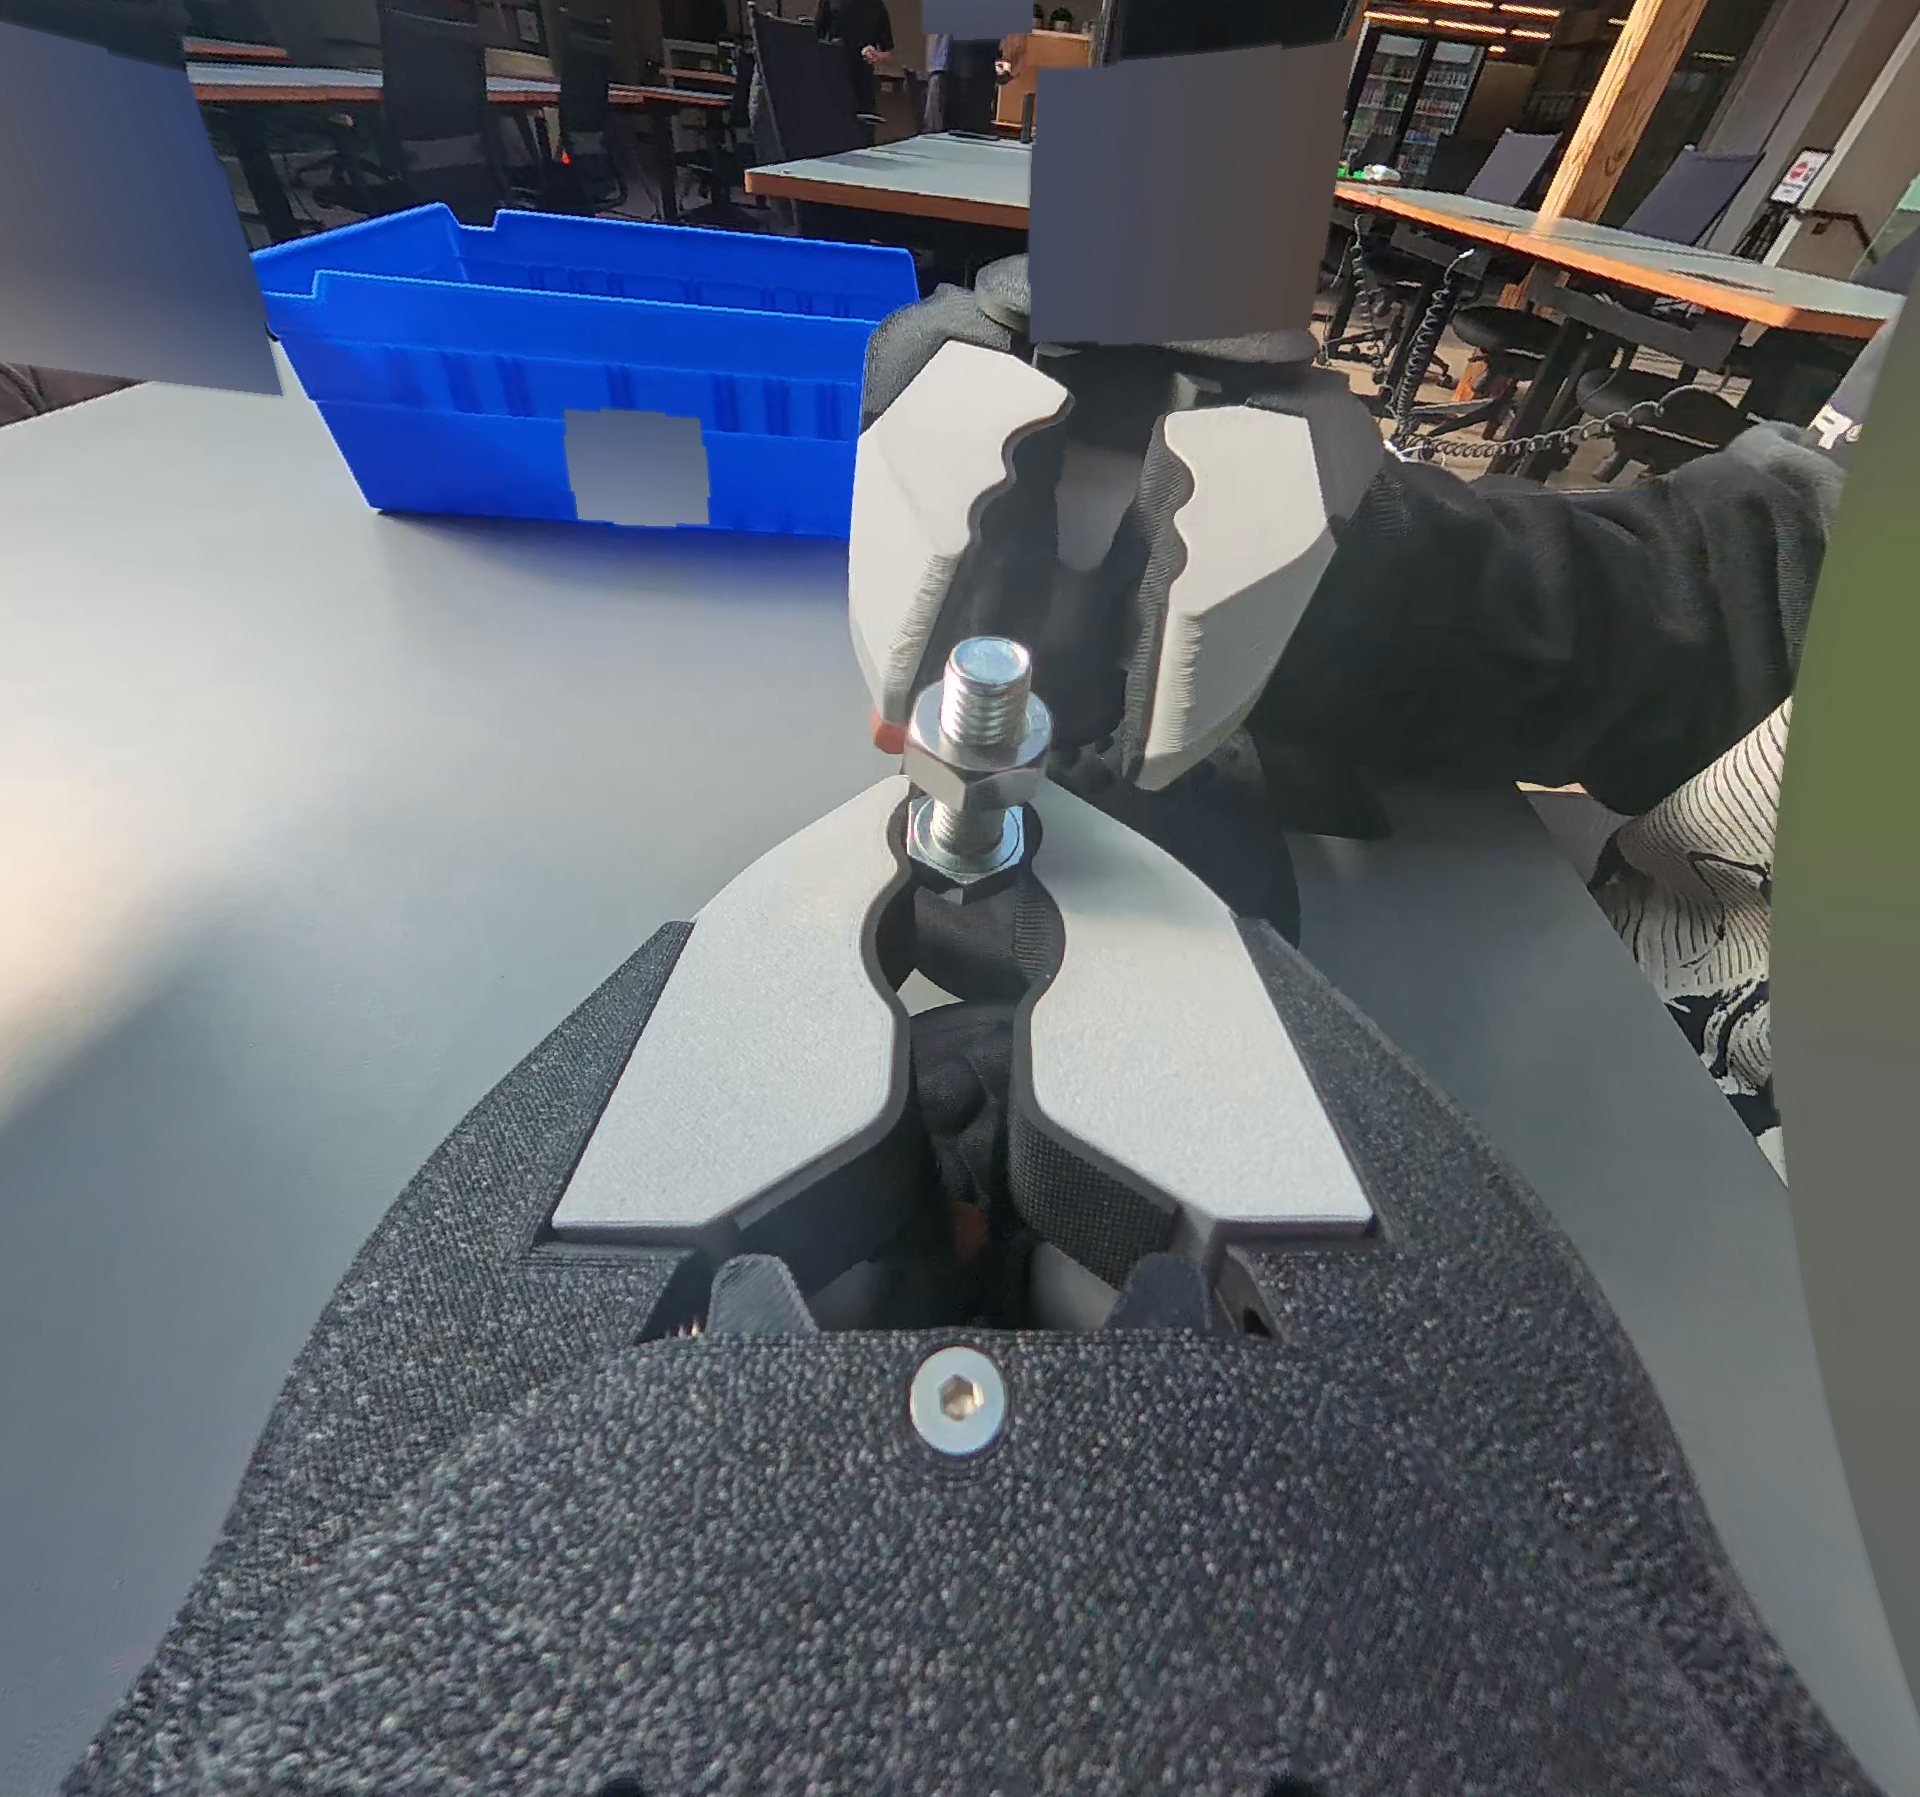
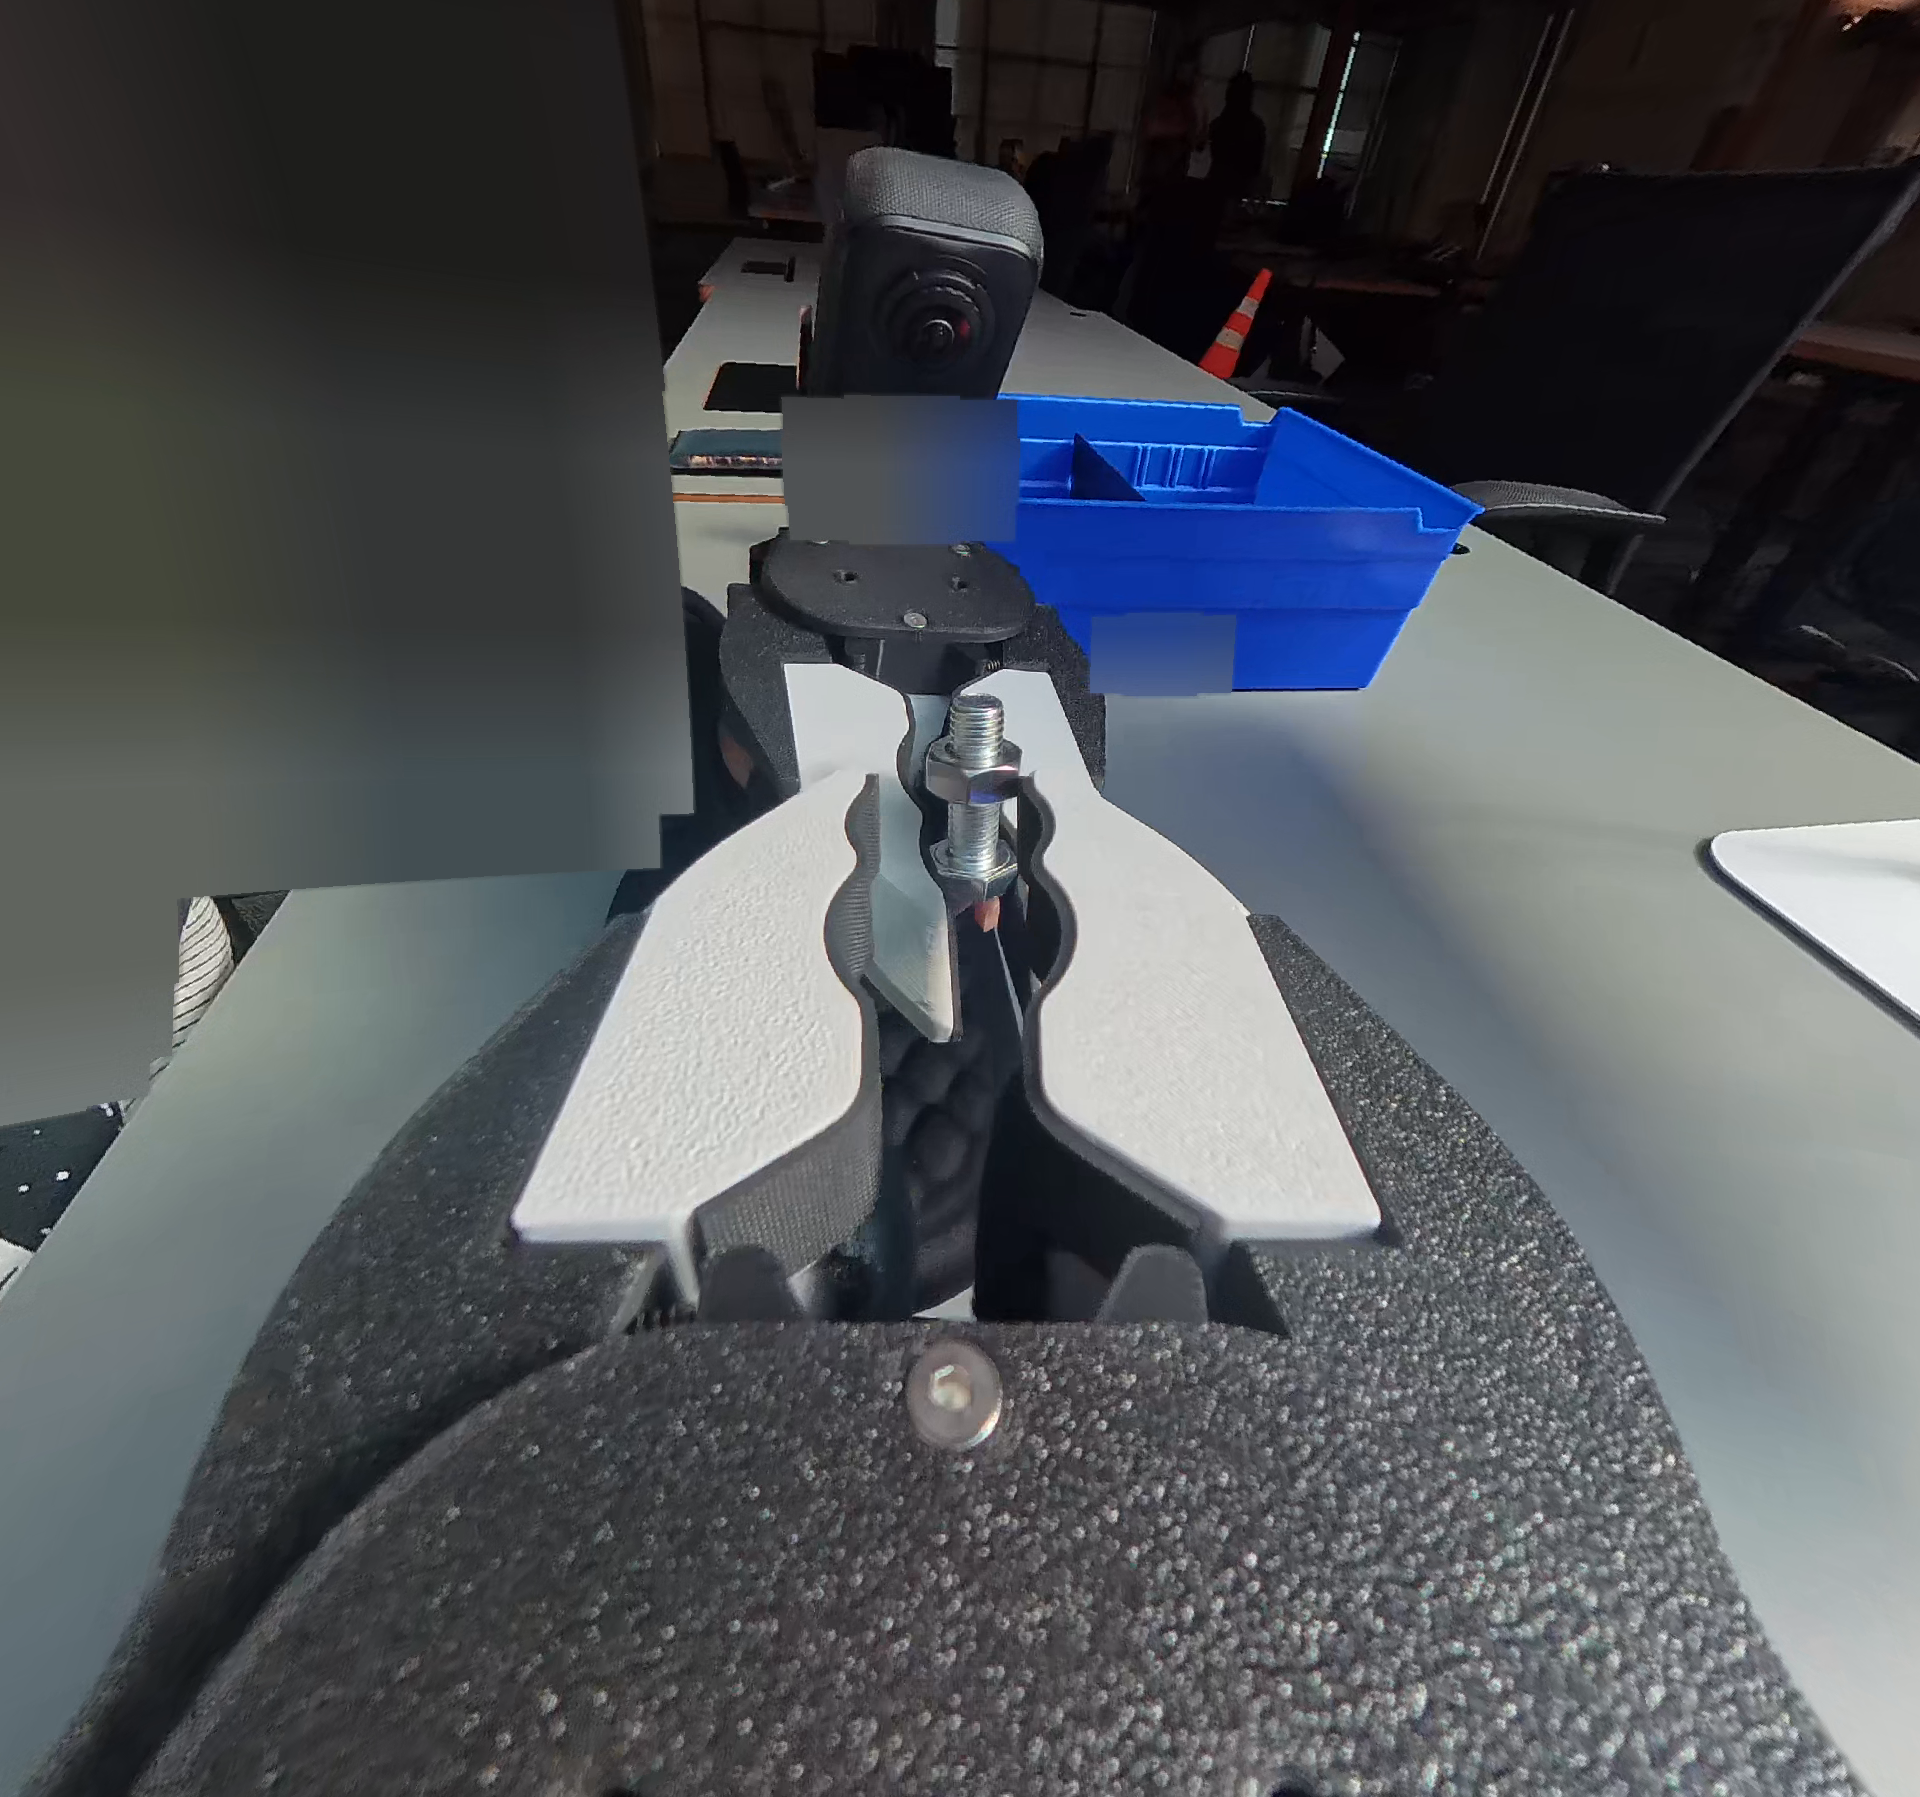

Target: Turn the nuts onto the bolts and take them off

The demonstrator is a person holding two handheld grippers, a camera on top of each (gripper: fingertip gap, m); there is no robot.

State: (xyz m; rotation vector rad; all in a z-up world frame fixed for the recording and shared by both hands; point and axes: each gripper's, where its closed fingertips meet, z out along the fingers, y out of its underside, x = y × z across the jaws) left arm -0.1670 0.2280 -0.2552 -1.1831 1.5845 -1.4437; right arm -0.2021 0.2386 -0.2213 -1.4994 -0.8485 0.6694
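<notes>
The bolt (image 1: 982, 771) is bright zinc-plated steel, standing upright with its threaded end pointing up and its flat tip catching the light. A hex nut (image 1: 977, 755) of the same silvery finish sits part-way down the thread, with several turns of bare thread showing above it and a short stretch below. Under that, a washer or flange lies against the hex head at the bottom of the bolt.

The left gripper (image 1: 966, 854) has its pale grey fingers closed narrowly around the bolt's lower end, holding it at the head just over the grey bench (image 1: 364, 812). In the right wrist view the same bolt (image 2: 977, 812) stands between the tips of the right gripper (image 2: 961, 791), whose fingers lie on either side of the nut (image 2: 974, 773) with a slim gap; whether they actually pinch the nut or only flank it cannot be told from either view. From the left wrist view the right gripper (image 1: 1023, 719) comes in from the far side, tilted downward, held by a black-gloved hand (image 1: 1507, 625), with one of its tips just behind the nut.

A blue plastic bin (image 1: 582, 376) rests on the bench well behind the bolt. At the right edge of the right wrist view lies a white flat pad (image 2: 1839, 906)
</notes>
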